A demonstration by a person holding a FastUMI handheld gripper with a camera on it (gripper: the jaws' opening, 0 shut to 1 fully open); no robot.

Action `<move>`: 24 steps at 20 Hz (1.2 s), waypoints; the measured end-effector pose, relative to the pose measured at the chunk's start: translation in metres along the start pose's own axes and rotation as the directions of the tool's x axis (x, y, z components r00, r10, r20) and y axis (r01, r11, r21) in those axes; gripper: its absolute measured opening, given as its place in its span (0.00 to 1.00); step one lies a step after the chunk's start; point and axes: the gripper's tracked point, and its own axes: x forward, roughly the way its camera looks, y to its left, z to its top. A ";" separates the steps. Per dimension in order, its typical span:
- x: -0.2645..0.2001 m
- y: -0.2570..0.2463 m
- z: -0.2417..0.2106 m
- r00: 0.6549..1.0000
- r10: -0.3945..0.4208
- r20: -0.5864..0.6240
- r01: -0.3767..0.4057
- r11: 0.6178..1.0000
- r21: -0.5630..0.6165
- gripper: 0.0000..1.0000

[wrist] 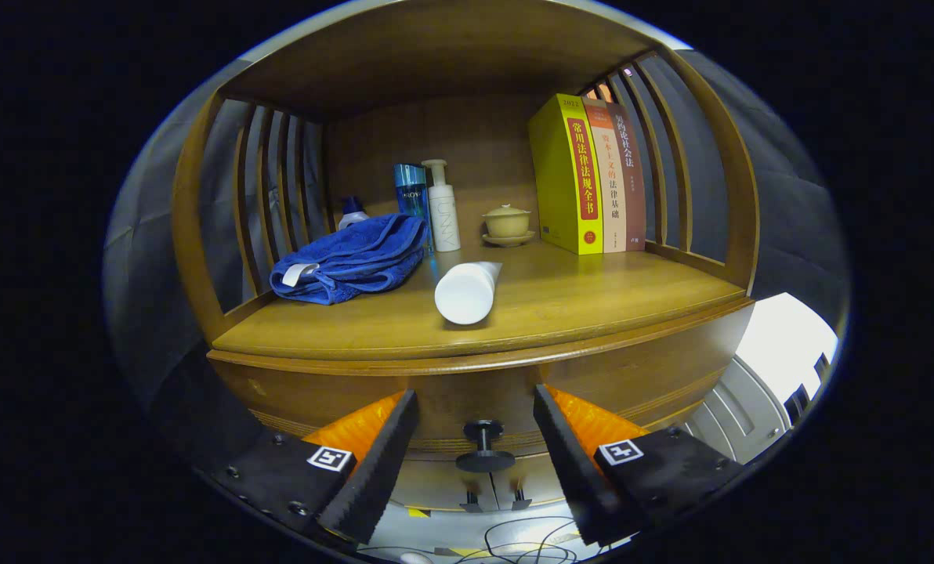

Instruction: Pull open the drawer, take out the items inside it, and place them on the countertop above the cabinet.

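A wooden cabinet stands just ahead of me, its countertop (577, 305) a little above finger height. Below the top runs the drawer front (467, 395) with a black round knob (483, 448), and the drawer looks closed. My gripper (475, 419) is open, its fingers (381, 454) wide apart on either side of the knob without touching it. On the countertop a white tube (467, 291) lies on its side with its cap end toward me. A folded blue towel (353, 258) rests to its left. The drawer's inside is hidden.
At the back of the shelf stand a blue bottle (410, 194), a white pump bottle (443, 207), a small lidded yellow cup on a saucer (507, 224) and three upright books (588, 176). Slatted wooden sides close the shelf left and right. Cables lie on the floor below.
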 end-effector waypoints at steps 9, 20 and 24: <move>-0.081 -0.004 0.033 0.988 0.018 0.155 -0.021 1.000 0.017 0.99; -0.196 -0.014 0.078 0.943 -0.002 0.333 0.006 1.000 -0.009 0.98; -0.204 -0.009 0.077 0.940 0.013 0.340 -0.014 1.000 0.001 0.98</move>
